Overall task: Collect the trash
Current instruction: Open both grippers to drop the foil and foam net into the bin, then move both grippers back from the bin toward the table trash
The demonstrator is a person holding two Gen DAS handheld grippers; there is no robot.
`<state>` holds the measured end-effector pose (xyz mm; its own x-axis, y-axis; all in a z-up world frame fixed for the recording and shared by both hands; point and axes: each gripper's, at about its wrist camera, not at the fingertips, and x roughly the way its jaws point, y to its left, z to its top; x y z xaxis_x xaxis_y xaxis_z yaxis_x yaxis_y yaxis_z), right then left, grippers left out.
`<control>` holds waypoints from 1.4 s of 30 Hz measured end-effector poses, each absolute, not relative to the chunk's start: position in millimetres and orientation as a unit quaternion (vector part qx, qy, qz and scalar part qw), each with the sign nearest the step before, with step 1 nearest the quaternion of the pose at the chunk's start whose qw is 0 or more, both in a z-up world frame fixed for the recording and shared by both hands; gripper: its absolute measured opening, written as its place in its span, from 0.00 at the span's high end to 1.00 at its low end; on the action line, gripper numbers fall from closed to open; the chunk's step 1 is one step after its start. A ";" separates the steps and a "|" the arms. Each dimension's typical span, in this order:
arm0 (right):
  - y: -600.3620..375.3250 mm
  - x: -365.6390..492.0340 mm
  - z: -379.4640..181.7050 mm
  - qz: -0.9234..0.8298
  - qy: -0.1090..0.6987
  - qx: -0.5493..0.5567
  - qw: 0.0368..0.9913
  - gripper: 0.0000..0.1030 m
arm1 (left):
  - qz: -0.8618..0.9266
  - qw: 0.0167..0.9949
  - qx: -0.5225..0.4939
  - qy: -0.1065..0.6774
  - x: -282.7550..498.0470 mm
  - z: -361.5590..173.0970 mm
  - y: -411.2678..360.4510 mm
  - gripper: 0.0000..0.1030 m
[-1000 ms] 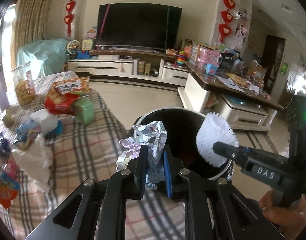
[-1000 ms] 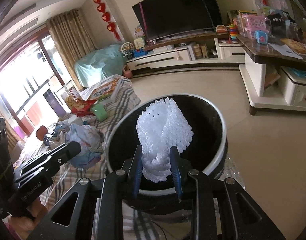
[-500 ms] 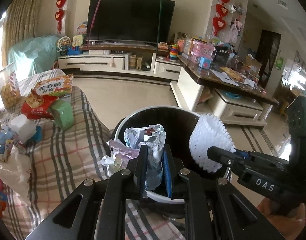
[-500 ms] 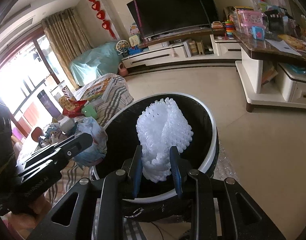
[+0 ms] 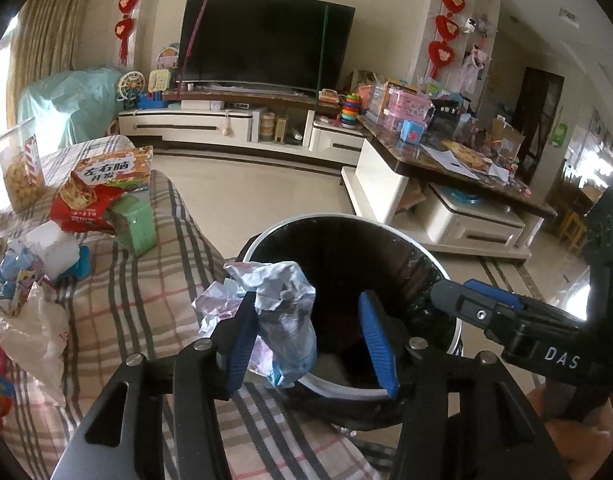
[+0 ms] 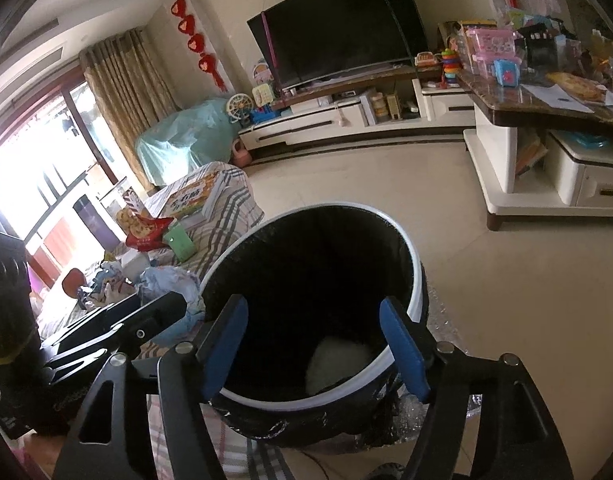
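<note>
Dropping trash into the bin. Left claw spread wide over the bin's near left rim, wrapper loose against its left finger, not squeezed, hanging over the rim. Right claw wide too, gripping nothing, above the bin, with white foam lying down inside. Next, probably: shake the wrapper in, then go left to the table for more trash.

Daylight is admitted through the window at the left, which is blown out to white in the right wrist view. The room is evenly lit, with soft shadows. The inside of the bin is left nearly black. Straight lines are bent by fisheye distortion, and the corners are darkened. Reflections are seen on the television. Little blur is visible.
</note>
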<state>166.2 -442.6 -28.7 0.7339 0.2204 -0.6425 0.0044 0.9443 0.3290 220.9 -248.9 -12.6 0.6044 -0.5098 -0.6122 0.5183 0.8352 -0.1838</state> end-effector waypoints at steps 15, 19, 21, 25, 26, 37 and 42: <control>-468.6 146.1 -22.2 0.019 0.338 0.177 0.924 0.26 | -0.323 0.890 0.009 0.321 212.6 -4.5 -261.8 0.43; -475.1 141.8 -22.3 0.010 0.337 0.184 0.923 0.23 | -0.321 0.893 0.017 0.315 209.2 -3.6 -262.2 0.39; -474.9 139.9 -22.4 0.011 0.337 0.186 0.923 0.23 | -0.318 0.894 0.022 0.314 205.0 -4.5 -258.5 0.39; -469.6 135.2 -22.6 0.015 0.336 0.183 0.924 0.21 | -0.306 0.897 0.020 0.319 193.0 -6.0 -242.8 0.34; -467.1 134.0 -22.5 0.017 0.335 0.181 0.924 0.20 | -0.294 0.900 0.018 0.321 189.1 -6.9 -236.4 0.31; -415.2 123.4 -19.4 0.070 0.327 0.168 0.927 0.12 | -0.163 0.939 -0.016 0.302 149.0 -23.0 -142.2 0.08; -376.0 128.2 -24.1 0.110 0.337 0.158 0.922 0.12 | -0.116 0.941 0.023 0.316 135.8 -30.4 -110.1 0.08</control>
